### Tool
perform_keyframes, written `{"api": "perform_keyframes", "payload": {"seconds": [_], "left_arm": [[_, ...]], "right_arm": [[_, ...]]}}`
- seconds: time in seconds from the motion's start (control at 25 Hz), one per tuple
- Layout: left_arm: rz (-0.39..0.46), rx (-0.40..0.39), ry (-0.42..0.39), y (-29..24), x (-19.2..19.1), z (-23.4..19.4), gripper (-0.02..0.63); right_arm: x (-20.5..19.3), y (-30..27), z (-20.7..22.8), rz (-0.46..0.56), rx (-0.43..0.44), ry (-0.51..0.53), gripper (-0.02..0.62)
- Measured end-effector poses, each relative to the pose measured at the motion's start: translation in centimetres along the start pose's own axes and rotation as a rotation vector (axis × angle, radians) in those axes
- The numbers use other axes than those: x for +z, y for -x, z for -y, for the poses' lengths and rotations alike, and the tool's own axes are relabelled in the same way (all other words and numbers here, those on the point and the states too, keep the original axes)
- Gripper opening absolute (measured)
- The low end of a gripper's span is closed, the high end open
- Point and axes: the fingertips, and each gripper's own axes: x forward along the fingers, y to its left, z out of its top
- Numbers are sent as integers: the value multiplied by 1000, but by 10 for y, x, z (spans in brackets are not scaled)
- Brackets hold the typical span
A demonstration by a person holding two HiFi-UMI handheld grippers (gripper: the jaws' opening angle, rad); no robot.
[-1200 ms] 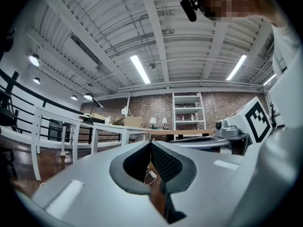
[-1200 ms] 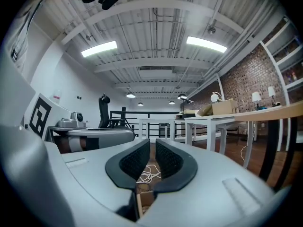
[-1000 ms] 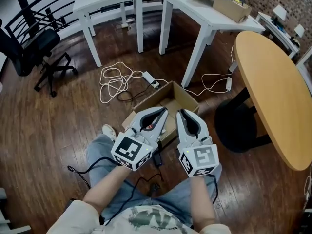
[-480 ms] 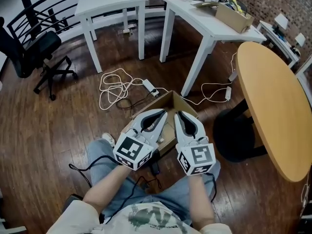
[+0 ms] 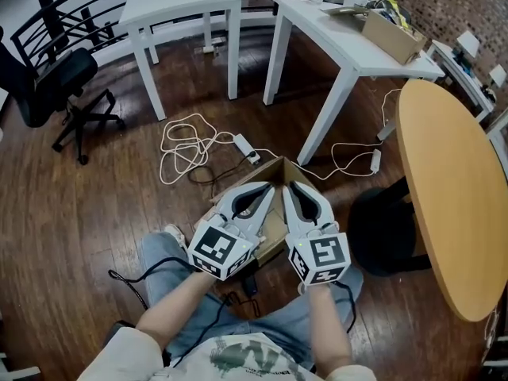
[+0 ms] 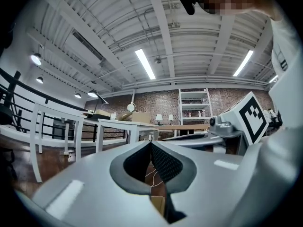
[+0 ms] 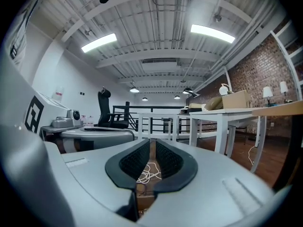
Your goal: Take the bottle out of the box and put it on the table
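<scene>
Cardboard, brown and open at the top, the box point(image 5: 300, 171) sits on the wooden floor point(image 5: 95, 205) just in front of the person's knees, near the dark foot of a round wooden table point(image 5: 452, 181). Both tools are held side by side over it, pointing away from the person. They cover most of its inside, and the bottle cannot be made out in any view. The left tool point(image 5: 267, 187) has its jaws closed tip to tip with nothing between them. The right tool point(image 5: 289, 186) has its jaws drawn almost together, leaving a thin slit, and is also empty. A white cable point(image 5: 186, 141) with a power strip point(image 5: 244, 145) lies coiled on the floor beyond the box. Further off stand two white tables point(image 5: 349, 34), one carrying another cardboard box point(image 5: 389, 30), and a black office chair point(image 5: 48, 86) stands to the left.
</scene>
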Motion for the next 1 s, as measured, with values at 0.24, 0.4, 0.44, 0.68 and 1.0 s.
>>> {"api": "perform_keyframes", "payload": {"seconds": [0.24, 0.4, 0.44, 0.68, 1.0], "left_arm": [[-11, 15, 4, -17, -14, -21, 0], [-6, 30, 4, -26, -29, -41, 0], [-2, 32, 2, -27, -33, -46, 0], [-37, 28, 8, -37, -64, -69, 6], [-144, 49, 1, -44, -140, -94, 6]], "right_arm": [[-18, -30, 11, -50, 15, 7, 38], [-43, -53, 20, -95, 24, -8, 40], [-51, -58, 21, -111, 28, -11, 43], [-111, -92, 25, -230, 62, -30, 49], [-208, -131, 10, -395, 140, -42, 72]]}}
